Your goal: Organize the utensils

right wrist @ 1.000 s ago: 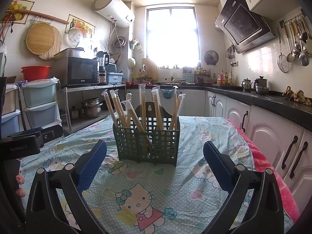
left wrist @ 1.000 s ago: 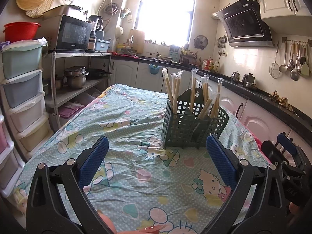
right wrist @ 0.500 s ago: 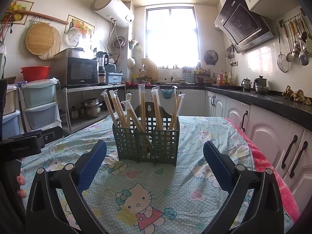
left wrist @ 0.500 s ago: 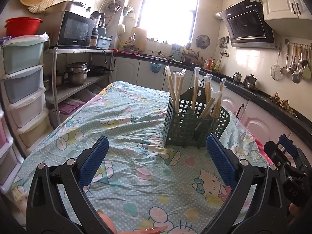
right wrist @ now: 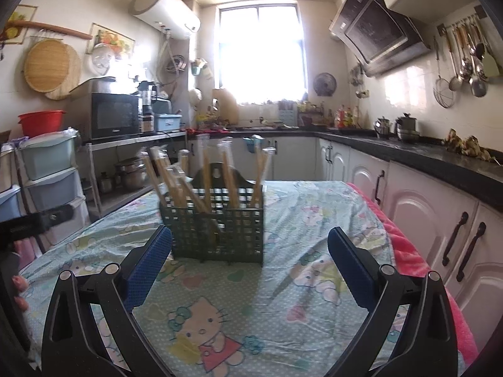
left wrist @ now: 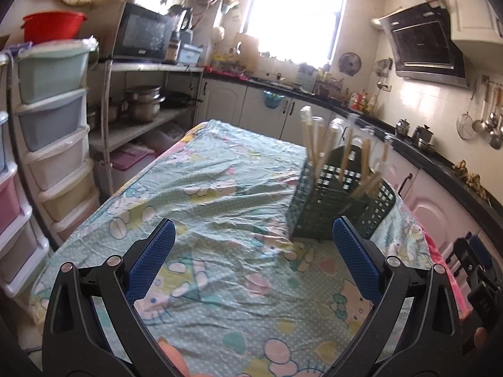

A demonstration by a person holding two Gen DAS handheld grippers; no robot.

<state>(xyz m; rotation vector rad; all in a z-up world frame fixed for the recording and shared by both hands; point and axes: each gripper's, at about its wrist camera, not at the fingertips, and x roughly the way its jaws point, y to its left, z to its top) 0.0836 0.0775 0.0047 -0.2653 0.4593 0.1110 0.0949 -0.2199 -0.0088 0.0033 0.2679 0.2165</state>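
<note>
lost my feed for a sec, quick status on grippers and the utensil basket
Left gripper open, empty. Right gripper open, empty. Dark green mesh plastic basket upright on cartoon-print tablecloth, wrapped wooden chopsticks standing inside. Nothing between fingers and basket.

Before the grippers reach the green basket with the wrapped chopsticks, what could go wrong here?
1. The green basket is light-looking and stands on a wrinkled tablecloth; a push may tip or slide it.
2. The wrapped chopsticks lean in different directions, so open fingers may knock neighbours.
3. Both views are blurred, so aiming may be poor.
</note>
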